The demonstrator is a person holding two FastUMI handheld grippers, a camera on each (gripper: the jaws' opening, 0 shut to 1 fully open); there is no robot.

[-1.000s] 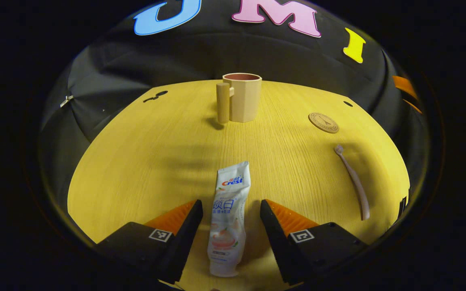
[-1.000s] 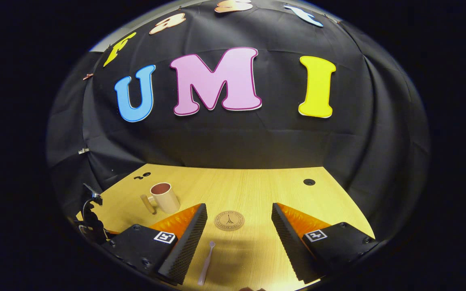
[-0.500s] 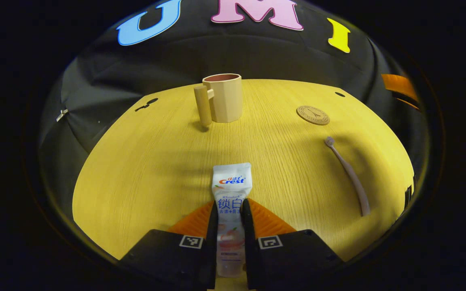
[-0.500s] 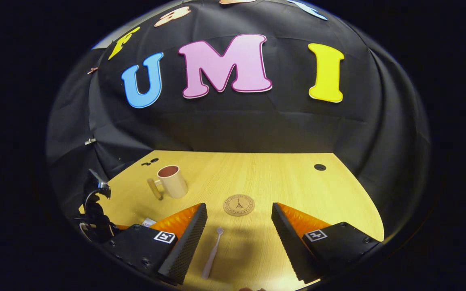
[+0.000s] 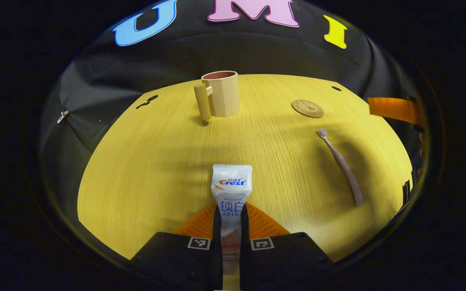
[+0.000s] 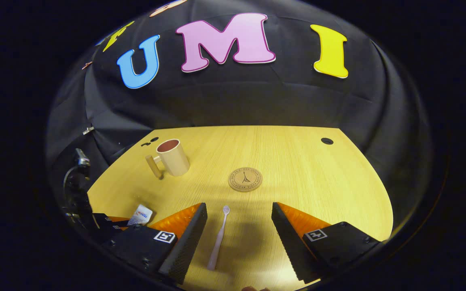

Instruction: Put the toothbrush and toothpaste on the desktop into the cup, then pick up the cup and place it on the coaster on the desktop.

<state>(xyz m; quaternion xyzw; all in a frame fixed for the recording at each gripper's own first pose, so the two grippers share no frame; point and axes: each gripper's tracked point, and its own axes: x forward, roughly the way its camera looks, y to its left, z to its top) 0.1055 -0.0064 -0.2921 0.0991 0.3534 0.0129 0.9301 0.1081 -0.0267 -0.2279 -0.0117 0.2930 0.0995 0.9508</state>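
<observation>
— Where is the toothpaste tube [image 5: 231, 190] sitting?
— Pinched between the left gripper [image 5: 230, 226] fingers, its flat end sticking out forward over the desktop [image 5: 156, 161].
— And the right gripper [image 6: 239, 234]?
— Spread wide, the toothbrush [image 6: 218, 238] lying between its fingers; coaster [image 6: 245, 179] and cup [image 6: 172, 157] are standing farther off.

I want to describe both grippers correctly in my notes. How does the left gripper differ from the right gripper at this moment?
The left gripper is shut on the toothpaste, both fingers pressing its sides; the right gripper is open and holds nothing. The toothpaste sticks out forward past the left gripper's fingers, while the toothbrush lies flat on the desktop between the right gripper's fingers, untouched. Both point toward the cup and coaster.
</observation>
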